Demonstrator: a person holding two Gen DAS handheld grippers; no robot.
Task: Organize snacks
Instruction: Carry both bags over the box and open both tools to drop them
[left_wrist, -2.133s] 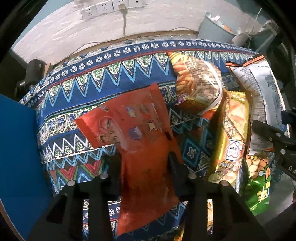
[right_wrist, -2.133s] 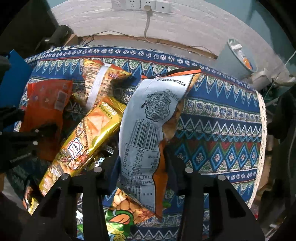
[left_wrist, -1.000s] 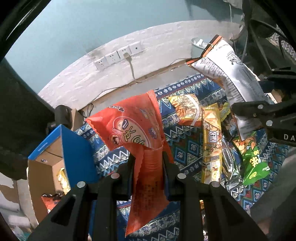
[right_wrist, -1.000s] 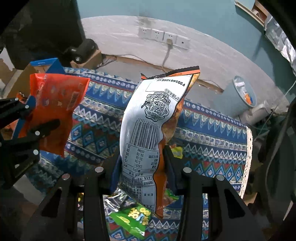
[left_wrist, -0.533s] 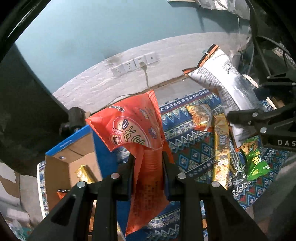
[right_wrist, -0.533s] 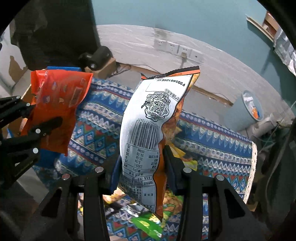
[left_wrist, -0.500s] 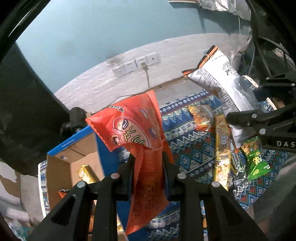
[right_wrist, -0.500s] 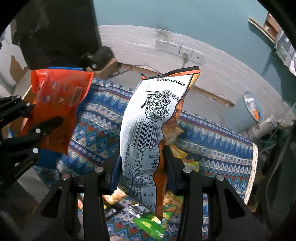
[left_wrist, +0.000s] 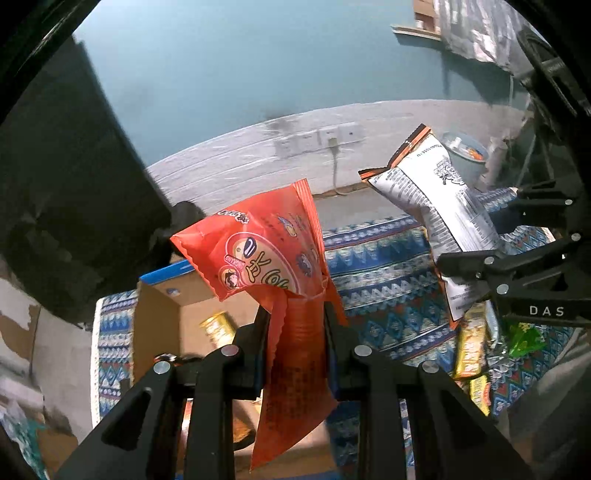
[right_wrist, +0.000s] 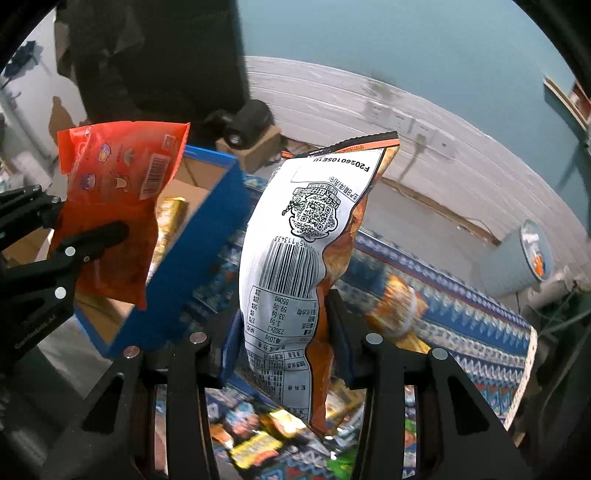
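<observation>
Transport is proceeding: the left gripper (left_wrist: 293, 325) is clamping the red snack bag (left_wrist: 266, 254) above the open cardboard box (left_wrist: 159, 314), the right gripper (right_wrist: 282, 332) is gripping the white-backed chip bag (right_wrist: 314, 236) beside it, and lowering into the box appears next.

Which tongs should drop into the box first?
Left, probably. The left tongs hold the red snack bag right above the open cardboard box. The right tongs grip the white-backed chip bag beside the box's blue wall, over the patterned tablecloth.
</observation>
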